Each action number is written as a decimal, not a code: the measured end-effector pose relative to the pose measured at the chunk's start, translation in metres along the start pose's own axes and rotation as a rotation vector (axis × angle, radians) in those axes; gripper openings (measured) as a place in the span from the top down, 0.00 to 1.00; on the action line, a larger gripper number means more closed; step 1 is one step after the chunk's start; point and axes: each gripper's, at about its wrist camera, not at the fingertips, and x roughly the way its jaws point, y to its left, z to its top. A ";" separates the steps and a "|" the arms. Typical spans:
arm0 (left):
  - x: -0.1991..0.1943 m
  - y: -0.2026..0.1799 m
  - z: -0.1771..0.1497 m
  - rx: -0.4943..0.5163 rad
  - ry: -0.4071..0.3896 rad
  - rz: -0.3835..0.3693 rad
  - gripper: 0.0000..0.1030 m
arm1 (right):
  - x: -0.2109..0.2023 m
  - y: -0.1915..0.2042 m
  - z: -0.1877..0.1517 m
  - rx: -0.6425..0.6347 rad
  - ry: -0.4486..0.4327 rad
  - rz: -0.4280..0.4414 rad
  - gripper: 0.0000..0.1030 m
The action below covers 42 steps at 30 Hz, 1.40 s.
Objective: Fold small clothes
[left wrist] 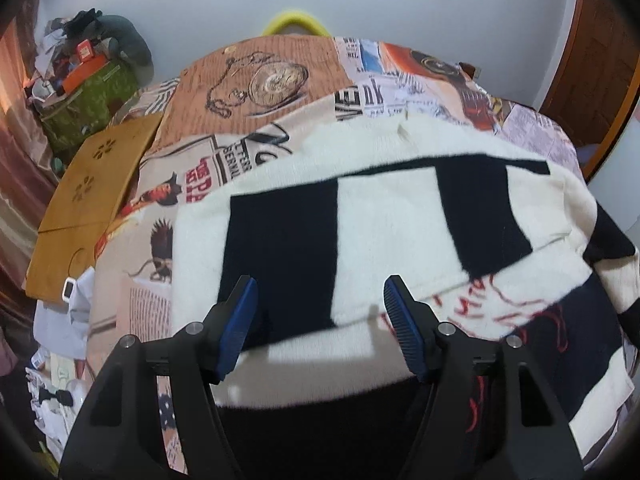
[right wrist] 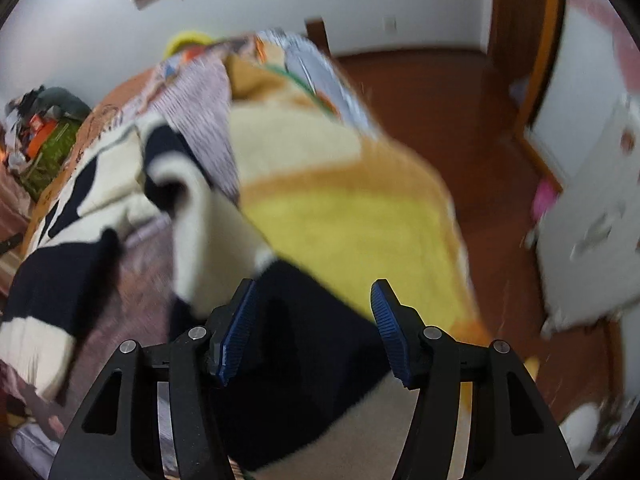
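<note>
The left tongs [left wrist: 320, 296] stand spread and empty over the near hem of the black-and-cream striped sweater [left wrist: 380, 220], the cloth lying directly beneath and ahead of them. The right tongs [right wrist: 314, 300] are spread too, pinching nothing, above a dark sleeve [right wrist: 280, 340] that trails off the garment's right side; that view is blurred. The sweater lies flat on the printed bedspread [left wrist: 248, 92], its long axis running left to right across both tongs. By my judgement the sleeve lies nearest the right tongs, so folding it inward falls to them.
</note>
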 end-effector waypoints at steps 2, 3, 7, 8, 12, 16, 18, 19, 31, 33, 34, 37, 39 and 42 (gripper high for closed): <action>-0.001 0.001 -0.003 -0.012 0.007 -0.001 0.37 | 0.005 -0.005 -0.006 0.022 0.002 0.018 0.44; -0.002 0.003 -0.004 -0.024 0.010 -0.004 0.37 | 0.005 -0.004 -0.008 0.023 -0.010 0.031 0.42; -0.002 0.007 -0.007 -0.059 0.016 -0.012 0.37 | 0.010 0.007 -0.012 -0.020 -0.022 0.020 0.42; -0.002 0.006 -0.007 -0.064 0.018 -0.013 0.37 | 0.011 0.011 -0.013 -0.040 -0.026 0.008 0.47; 0.000 0.002 -0.009 -0.063 0.024 -0.016 0.37 | 0.003 0.012 -0.013 -0.043 -0.055 0.022 0.81; 0.000 -0.002 -0.011 -0.046 0.020 -0.018 0.37 | -0.016 0.018 -0.004 -0.049 -0.117 0.035 0.90; 0.000 -0.001 -0.011 -0.044 0.017 -0.023 0.37 | -0.026 0.024 0.004 -0.058 -0.155 0.043 0.90; -0.001 -0.001 -0.011 -0.044 0.015 -0.023 0.37 | -0.034 0.027 0.010 -0.063 -0.181 0.046 0.90; -0.008 0.015 -0.017 -0.099 -0.033 -0.043 0.31 | -0.114 0.125 0.098 -0.245 -0.444 0.267 0.90; -0.008 0.019 -0.018 -0.107 -0.036 -0.045 0.31 | -0.114 0.152 0.105 -0.287 -0.445 0.325 0.90; -0.009 0.021 -0.019 -0.111 -0.040 -0.047 0.31 | -0.112 0.167 0.107 -0.314 -0.444 0.340 0.90; -0.013 0.028 -0.022 -0.128 -0.054 -0.049 0.30 | -0.098 0.215 0.108 -0.407 -0.419 0.380 0.90; -0.015 0.033 -0.023 -0.138 -0.060 -0.051 0.30 | -0.080 0.250 0.107 -0.466 -0.380 0.410 0.90; -0.016 0.040 -0.025 -0.153 -0.064 -0.044 0.29 | -0.050 0.290 0.106 -0.520 -0.310 0.449 0.90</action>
